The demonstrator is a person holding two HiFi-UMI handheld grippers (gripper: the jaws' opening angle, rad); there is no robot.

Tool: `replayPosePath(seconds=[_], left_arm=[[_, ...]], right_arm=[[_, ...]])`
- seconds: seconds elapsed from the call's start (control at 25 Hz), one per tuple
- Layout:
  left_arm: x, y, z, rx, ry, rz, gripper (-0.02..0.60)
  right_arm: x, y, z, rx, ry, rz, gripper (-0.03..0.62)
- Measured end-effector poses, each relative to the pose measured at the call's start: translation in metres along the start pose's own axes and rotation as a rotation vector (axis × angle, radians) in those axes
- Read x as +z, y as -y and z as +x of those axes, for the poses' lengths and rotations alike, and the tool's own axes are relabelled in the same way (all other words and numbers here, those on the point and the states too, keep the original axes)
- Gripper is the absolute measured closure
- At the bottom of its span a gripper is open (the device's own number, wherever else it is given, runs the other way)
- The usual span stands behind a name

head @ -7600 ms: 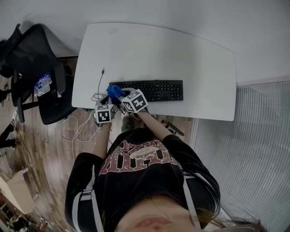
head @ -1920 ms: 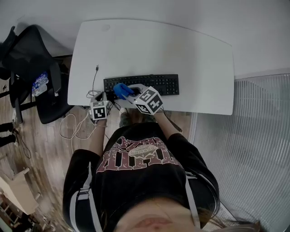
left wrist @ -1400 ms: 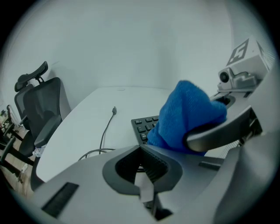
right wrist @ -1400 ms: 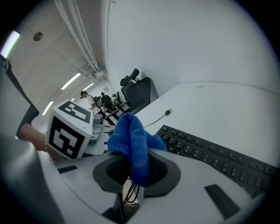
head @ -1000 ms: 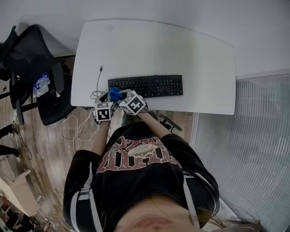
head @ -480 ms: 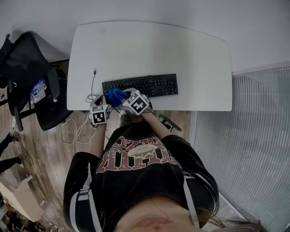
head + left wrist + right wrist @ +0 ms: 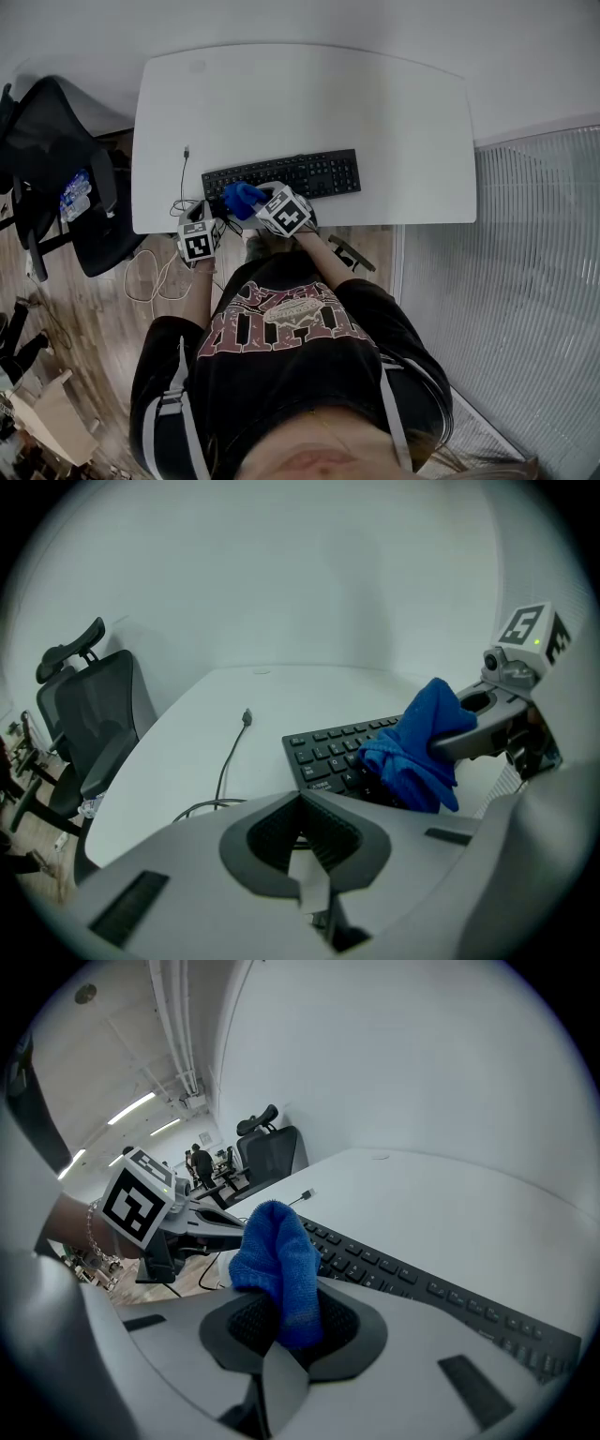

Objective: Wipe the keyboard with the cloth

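change: right gripper (image 7: 255,202) back at keyboard (image 7: 309,175) left end, was mid-keyboard 1.9 s ago | right: clamped on cloth (image 7: 242,198) over left keys | left gripper (image 7: 302,841): jaws together, empty, at tabletop (image 7: 300,103) edge

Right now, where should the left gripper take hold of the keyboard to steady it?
Probably at the left short edge of the keyboard, coming from the left along the table. It lies flat and low, and that end is bare and nearest the left gripper, whose jaws are shut and would need opening. The blue cloth in the right gripper covers nearby keys.
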State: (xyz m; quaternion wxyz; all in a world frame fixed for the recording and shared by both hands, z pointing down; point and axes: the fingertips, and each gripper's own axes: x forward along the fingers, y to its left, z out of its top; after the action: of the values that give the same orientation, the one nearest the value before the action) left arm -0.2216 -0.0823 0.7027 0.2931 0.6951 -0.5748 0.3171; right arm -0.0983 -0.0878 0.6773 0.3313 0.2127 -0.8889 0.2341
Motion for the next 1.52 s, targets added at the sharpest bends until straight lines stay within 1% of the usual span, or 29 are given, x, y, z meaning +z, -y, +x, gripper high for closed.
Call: replayPosePath(seconds=[0.32, 0.88, 1.52], left_arm=[[-0.002, 0.001, 0.001, 0.013, -0.002, 0.003, 0.548], [0.001, 0.000, -0.001, 0.037, -0.006, -0.008, 0.548], [-0.001, 0.000, 0.001, 0.063, -0.008, -0.035, 0.548]], right_arm=[[-0.008, 0.016, -0.012, -0.026, -0.009, -0.009, 0.530], [-0.024, 0.044, -0.038, -0.067, 0.003, 0.068, 0.530], [-0.043, 0.078, -0.064, -0.128, -0.031, 0.060, 0.530]])
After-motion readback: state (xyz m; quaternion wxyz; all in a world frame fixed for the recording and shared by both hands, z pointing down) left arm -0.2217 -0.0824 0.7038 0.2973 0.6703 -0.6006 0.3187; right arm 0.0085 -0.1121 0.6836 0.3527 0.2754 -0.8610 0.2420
